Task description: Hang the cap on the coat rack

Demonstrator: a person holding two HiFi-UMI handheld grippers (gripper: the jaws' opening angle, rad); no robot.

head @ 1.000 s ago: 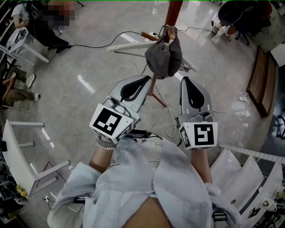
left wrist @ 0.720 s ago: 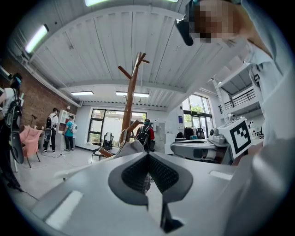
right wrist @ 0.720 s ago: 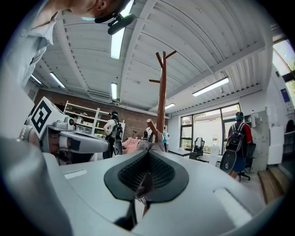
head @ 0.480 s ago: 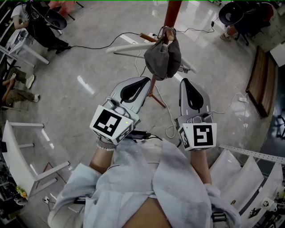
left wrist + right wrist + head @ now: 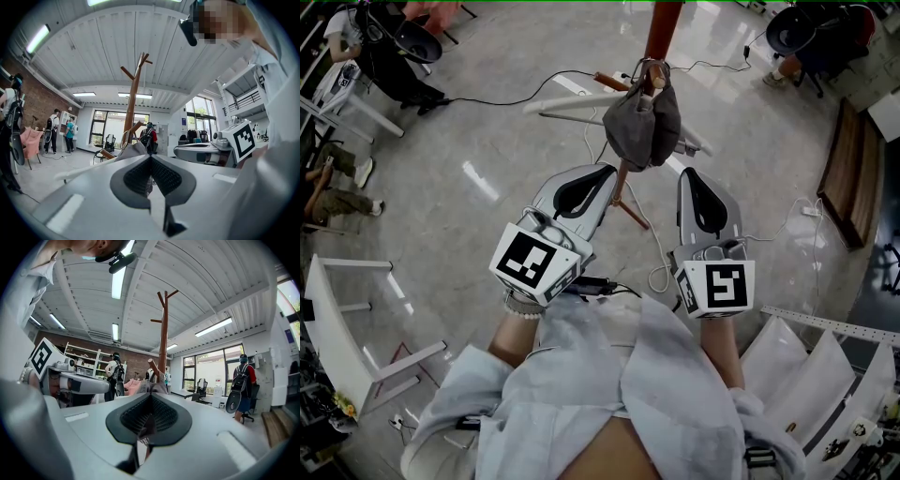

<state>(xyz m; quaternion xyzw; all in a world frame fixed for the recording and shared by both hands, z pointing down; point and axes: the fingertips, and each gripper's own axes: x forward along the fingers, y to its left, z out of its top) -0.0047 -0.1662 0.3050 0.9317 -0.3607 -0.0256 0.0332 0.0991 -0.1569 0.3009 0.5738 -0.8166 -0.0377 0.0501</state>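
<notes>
A dark grey cap point(image 5: 643, 124) hangs from a peg of the wooden coat rack point(image 5: 664, 26) at the top middle of the head view. Both grippers sit just below it, apart from it. My left gripper point(image 5: 608, 168) points up at the cap's lower left, jaws shut and holding nothing. My right gripper point(image 5: 687, 172) is to the cap's lower right, also shut and holding nothing. In the left gripper view the cap point(image 5: 134, 150) shows just past the closed jaws point(image 5: 150, 158), with the rack point(image 5: 133, 96) rising behind. The right gripper view shows the cap point(image 5: 153, 386) and rack point(image 5: 163, 333) beyond the closed jaws point(image 5: 150, 396).
Cables point(image 5: 657, 246) lie on the shiny floor around the rack's wooden legs point(image 5: 630, 210). A white bench point(image 5: 342, 328) stands at the left, white frames point(image 5: 825, 366) at the lower right, a wooden board point(image 5: 844, 173) at the right. People stand at the room's edges point(image 5: 389, 56).
Both grippers stay almost where they were, still shut. The cap hangs on the peg, shifted very slightly. People in the far corners have moved a little.
</notes>
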